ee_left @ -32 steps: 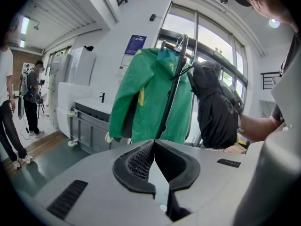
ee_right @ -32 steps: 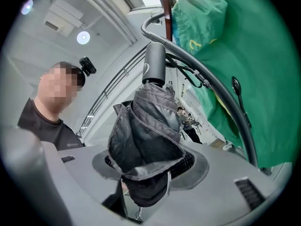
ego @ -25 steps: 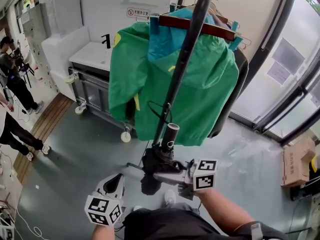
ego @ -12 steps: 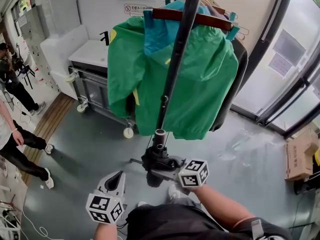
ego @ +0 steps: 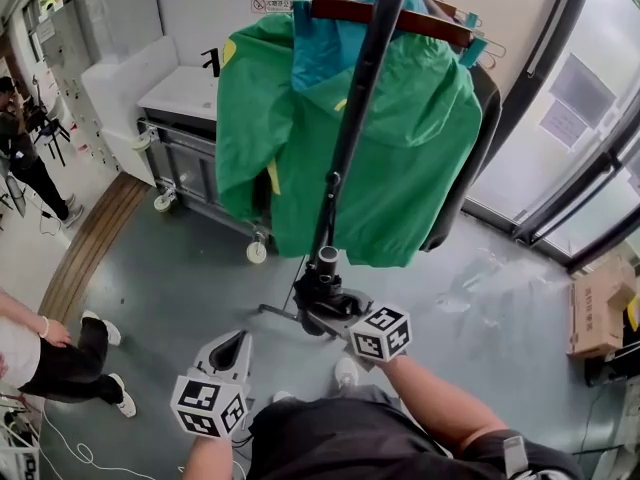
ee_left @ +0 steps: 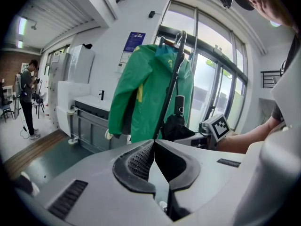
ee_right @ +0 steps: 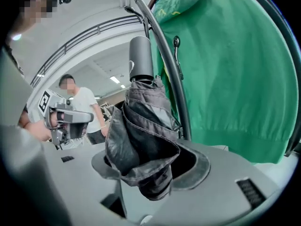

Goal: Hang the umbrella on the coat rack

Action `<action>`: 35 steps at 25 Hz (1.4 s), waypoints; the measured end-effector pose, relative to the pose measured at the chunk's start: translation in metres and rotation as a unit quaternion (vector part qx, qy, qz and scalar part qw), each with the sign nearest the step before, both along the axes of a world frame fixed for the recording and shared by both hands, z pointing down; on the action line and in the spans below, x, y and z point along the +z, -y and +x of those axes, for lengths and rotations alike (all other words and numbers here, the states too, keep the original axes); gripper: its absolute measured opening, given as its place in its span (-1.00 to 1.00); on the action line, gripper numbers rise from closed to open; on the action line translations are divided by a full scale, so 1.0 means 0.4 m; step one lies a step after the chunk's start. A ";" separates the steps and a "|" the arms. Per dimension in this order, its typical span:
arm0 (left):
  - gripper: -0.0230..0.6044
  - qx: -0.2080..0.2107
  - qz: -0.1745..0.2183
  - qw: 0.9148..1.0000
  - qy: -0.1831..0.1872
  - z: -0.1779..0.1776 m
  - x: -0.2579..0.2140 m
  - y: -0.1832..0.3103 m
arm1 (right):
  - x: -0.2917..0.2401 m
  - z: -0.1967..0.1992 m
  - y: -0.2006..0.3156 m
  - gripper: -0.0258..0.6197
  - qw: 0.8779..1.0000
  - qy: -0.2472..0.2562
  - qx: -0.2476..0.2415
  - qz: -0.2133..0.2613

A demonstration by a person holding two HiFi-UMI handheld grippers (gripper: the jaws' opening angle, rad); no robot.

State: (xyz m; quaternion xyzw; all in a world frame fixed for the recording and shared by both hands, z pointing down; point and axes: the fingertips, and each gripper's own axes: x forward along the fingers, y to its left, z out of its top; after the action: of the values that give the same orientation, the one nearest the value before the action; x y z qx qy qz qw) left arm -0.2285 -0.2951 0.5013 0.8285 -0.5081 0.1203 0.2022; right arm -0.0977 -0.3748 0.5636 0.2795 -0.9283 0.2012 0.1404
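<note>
Our right claw (ee_right: 148,166) is clamped on the folded black umbrella (ee_right: 141,126), handle end up. It sits just beside the coat rack (ego: 350,138) pole, low down, below the hem of the green jacket (ego: 400,158) hanging there. We can't tell if it touches the pole. Our left claw (ee_left: 154,145) has its jaws together on nothing, left of the umbrella.

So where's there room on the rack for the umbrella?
The pole's near side is bare below the top, and a small peg on it is free, in front of the green jacket. Up top it's crowded with hangers.
</note>
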 end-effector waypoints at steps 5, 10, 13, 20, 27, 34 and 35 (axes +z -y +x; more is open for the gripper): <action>-0.88 0.004 0.001 1.000 -0.003 0.002 -0.002 -0.009 | 0.024 0.036 0.029 -0.20 0.999 -0.021 0.042 -0.002; -0.88 0.005 0.003 1.000 -0.002 -0.014 -0.003 -0.017 | 0.035 0.065 0.027 -0.16 0.996 -0.058 0.062 0.004; -0.88 0.010 0.002 1.000 -0.004 -0.014 0.000 -0.022 | 0.049 0.086 0.008 -0.14 0.995 -0.067 0.073 -0.005; -0.88 0.038 0.004 0.999 -0.007 0.004 0.001 -0.025 | 0.011 0.109 -0.061 -0.15 0.994 -0.051 0.094 0.007; -0.88 0.063 0.006 0.998 -0.015 0.019 0.006 -0.036 | -0.100 0.079 -0.148 -0.89 0.993 0.005 0.109 0.035; -0.88 0.100 -0.002 0.995 -0.015 0.043 0.023 -0.052 | -0.167 0.033 -0.208 -0.89 0.994 0.025 0.092 0.051; -0.88 0.106 -0.003 0.994 -0.015 0.050 0.025 -0.051 | -0.175 0.032 -0.212 -0.89 0.994 0.025 0.095 0.054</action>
State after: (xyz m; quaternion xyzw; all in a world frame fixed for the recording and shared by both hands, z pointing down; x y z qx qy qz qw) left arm -0.2084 -0.2748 0.5113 0.8787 -0.4143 0.1297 0.1985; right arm -0.0850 -0.2901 0.4935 0.3681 -0.9104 0.1702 0.0819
